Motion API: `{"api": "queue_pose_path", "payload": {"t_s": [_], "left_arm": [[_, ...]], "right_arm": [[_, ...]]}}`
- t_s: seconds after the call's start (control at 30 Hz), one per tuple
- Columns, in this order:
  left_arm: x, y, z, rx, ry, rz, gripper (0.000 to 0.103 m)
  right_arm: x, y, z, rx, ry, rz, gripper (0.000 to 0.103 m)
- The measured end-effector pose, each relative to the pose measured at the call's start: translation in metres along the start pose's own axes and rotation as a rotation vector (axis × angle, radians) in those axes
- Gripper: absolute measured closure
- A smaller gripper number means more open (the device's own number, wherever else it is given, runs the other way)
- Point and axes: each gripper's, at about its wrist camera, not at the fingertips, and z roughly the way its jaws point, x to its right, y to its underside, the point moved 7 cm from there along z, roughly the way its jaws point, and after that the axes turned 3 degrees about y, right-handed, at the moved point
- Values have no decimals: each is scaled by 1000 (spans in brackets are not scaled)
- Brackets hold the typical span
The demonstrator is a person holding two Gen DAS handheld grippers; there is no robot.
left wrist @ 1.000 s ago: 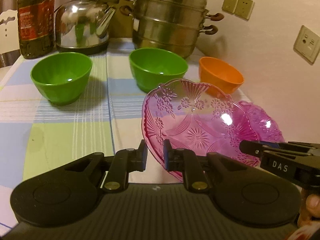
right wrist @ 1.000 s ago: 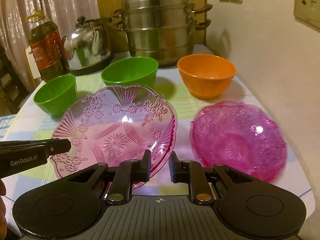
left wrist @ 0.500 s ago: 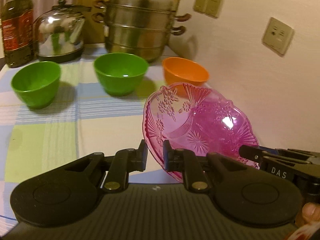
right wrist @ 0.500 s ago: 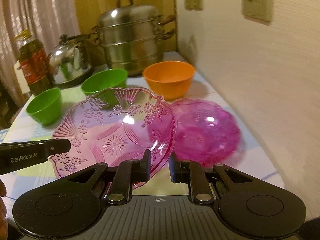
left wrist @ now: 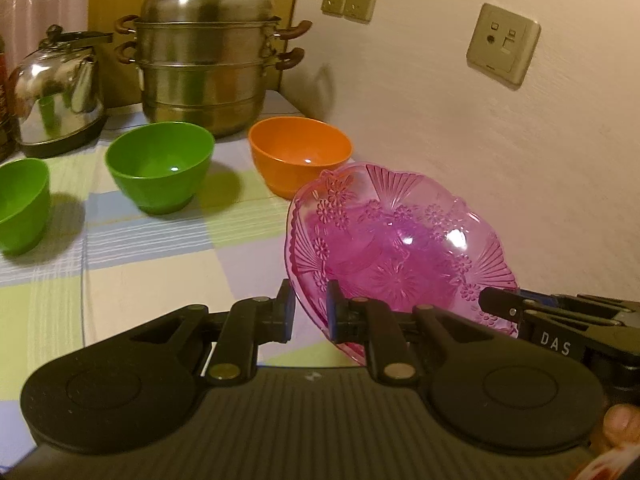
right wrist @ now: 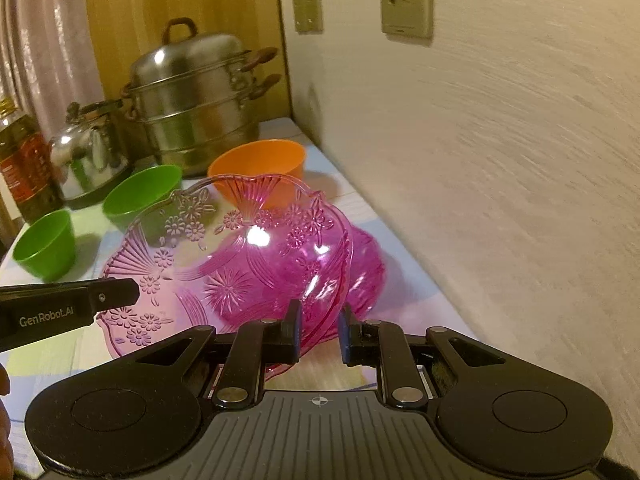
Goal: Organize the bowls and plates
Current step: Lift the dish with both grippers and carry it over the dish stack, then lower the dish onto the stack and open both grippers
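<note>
Right wrist view: both hand-held grippers, left [right wrist: 120, 294] and right [right wrist: 319, 330], pinch the empty pink plate [right wrist: 208, 256] above a pink bowl [right wrist: 366, 268] on the desk [right wrist: 404, 296].

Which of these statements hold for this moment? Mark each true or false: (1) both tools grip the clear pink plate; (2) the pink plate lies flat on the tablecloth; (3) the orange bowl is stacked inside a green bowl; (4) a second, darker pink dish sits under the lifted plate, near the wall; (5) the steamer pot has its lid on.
1. True. The left tool and the right tool each pinch the rim of the clear pink plate.
2. False. It is held tilted above the tablecloth.
3. False. The orange bowl stands alone, beside a green bowl.
4. True. The darker pink dish shows behind and through the plate.
5. True. The steamer pot is lidded.
</note>
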Motion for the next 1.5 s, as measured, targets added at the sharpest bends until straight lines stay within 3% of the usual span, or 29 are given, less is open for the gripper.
{"api": "queue_pose_path", "payload": {"t_s": [0.47,0.8,1.5], "left_arm": [[5,-18,54,-38,-2,2,89],[7,-16,81,-73,-11,26,88],[2,-14,102,-104,-30,34,88]], "right_arm": [[16,-21,48,-37,59,-9,85],[26,-18,73,-66,64,8,85],[23,-21,100,-112,87,-9,84]]}}
